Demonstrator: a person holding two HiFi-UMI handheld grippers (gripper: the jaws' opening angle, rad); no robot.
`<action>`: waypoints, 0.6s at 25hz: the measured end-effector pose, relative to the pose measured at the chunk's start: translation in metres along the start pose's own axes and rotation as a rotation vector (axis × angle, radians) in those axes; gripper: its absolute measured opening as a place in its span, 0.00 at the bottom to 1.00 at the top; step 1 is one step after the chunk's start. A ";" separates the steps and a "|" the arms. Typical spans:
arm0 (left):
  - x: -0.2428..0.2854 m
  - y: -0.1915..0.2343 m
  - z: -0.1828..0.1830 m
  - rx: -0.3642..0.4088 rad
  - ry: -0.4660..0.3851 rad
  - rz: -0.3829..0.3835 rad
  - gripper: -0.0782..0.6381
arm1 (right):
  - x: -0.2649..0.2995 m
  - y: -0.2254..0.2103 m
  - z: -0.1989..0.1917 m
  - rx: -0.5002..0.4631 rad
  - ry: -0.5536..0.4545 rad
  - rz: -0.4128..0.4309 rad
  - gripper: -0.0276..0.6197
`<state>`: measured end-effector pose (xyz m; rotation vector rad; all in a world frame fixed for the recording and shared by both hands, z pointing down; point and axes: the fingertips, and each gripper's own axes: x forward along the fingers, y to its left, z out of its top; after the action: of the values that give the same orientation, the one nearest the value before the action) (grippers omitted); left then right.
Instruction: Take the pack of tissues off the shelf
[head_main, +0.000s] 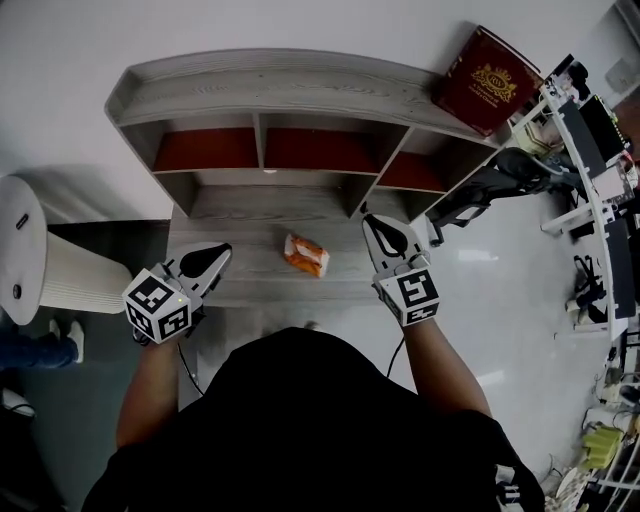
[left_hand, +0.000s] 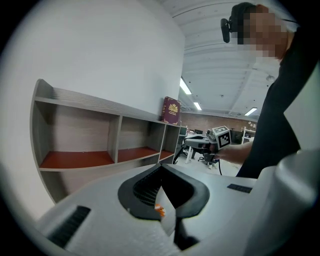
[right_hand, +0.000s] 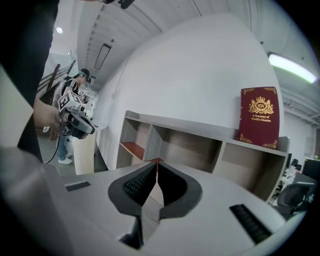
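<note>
A grey wooden shelf (head_main: 280, 85) with three red-floored compartments stands against a white wall. The pack of tissues (head_main: 306, 255), orange and white, lies flat on the shelf's wide bottom board, in front of the middle compartment and apart from everything else. It sits between the two claws, and neither one touches it.

The left claw (head_main: 224, 249) hovers over the board's left front corner, pointing toward the pack. In the left gripper view its jaws meet at the tips with nothing between them, and a sliver of the orange pack (left_hand: 159, 210) shows below them. The right claw (head_main: 368, 218) is closed and empty too. It hangs to the right of the pack, near the front of the right compartment, with its tips aimed at the shelf.

A dark red book (head_main: 487, 80) stands on the shelf's top board at the right end. A white round stand (head_main: 30, 250) is on the floor to the left.
</note>
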<state>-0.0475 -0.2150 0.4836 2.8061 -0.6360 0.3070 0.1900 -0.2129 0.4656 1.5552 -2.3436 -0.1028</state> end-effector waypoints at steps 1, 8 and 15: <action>0.001 -0.001 0.000 0.003 -0.003 -0.013 0.13 | -0.003 -0.001 0.001 0.004 -0.003 -0.015 0.07; 0.004 0.002 -0.002 0.006 -0.004 -0.059 0.13 | -0.018 -0.010 -0.006 0.054 0.002 -0.093 0.07; 0.009 0.001 0.000 0.046 -0.004 -0.093 0.13 | -0.029 -0.013 -0.017 0.104 0.022 -0.142 0.07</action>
<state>-0.0402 -0.2189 0.4862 2.8696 -0.5038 0.3023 0.2175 -0.1895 0.4721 1.7627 -2.2526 0.0034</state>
